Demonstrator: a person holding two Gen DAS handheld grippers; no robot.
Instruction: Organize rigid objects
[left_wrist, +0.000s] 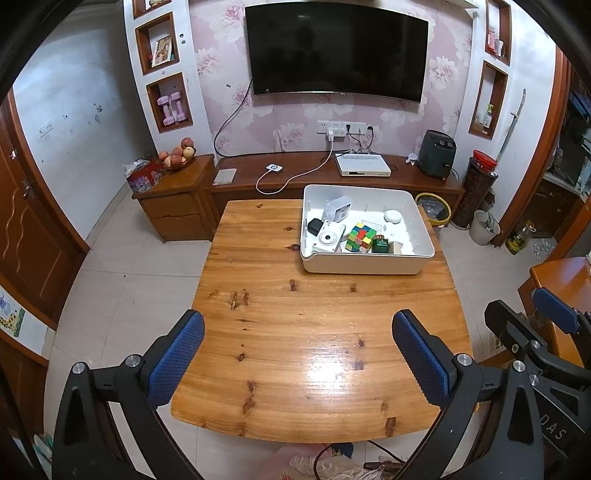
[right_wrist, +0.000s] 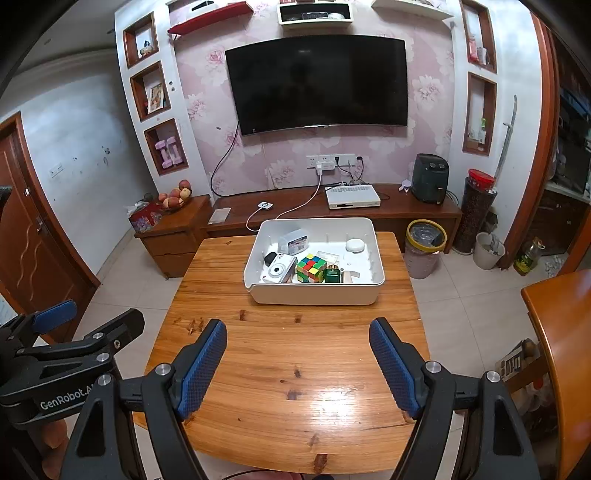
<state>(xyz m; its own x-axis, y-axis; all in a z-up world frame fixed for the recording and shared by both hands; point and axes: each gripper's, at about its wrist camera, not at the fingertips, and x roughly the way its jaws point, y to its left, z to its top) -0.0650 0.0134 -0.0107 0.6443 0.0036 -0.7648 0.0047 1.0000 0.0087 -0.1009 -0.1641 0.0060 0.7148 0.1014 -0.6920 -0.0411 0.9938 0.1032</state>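
Note:
A white plastic bin (left_wrist: 365, 264) (right_wrist: 314, 293) stands at the far side of the wooden table (left_wrist: 314, 350) (right_wrist: 288, 369). In it lie a white camera (left_wrist: 328, 238) (right_wrist: 277, 271), a colourful puzzle cube (left_wrist: 361, 237) (right_wrist: 312, 268), a small green box (left_wrist: 380, 244) (right_wrist: 331, 275), a clear box (left_wrist: 337, 208) (right_wrist: 293, 240) and a white round case (left_wrist: 392, 216) (right_wrist: 355, 245). My left gripper (left_wrist: 298, 325) is open and empty above the table's near part. My right gripper (right_wrist: 298, 336) is open and empty too, well short of the bin.
A low TV cabinet (left_wrist: 332, 177) (right_wrist: 332, 210) with a white set-top box and a charger cable runs behind the table. A yellow-rimmed waste bin (left_wrist: 433, 208) (right_wrist: 424, 243) stands at the table's far right corner. Another wooden table (right_wrist: 561, 350) is at the right.

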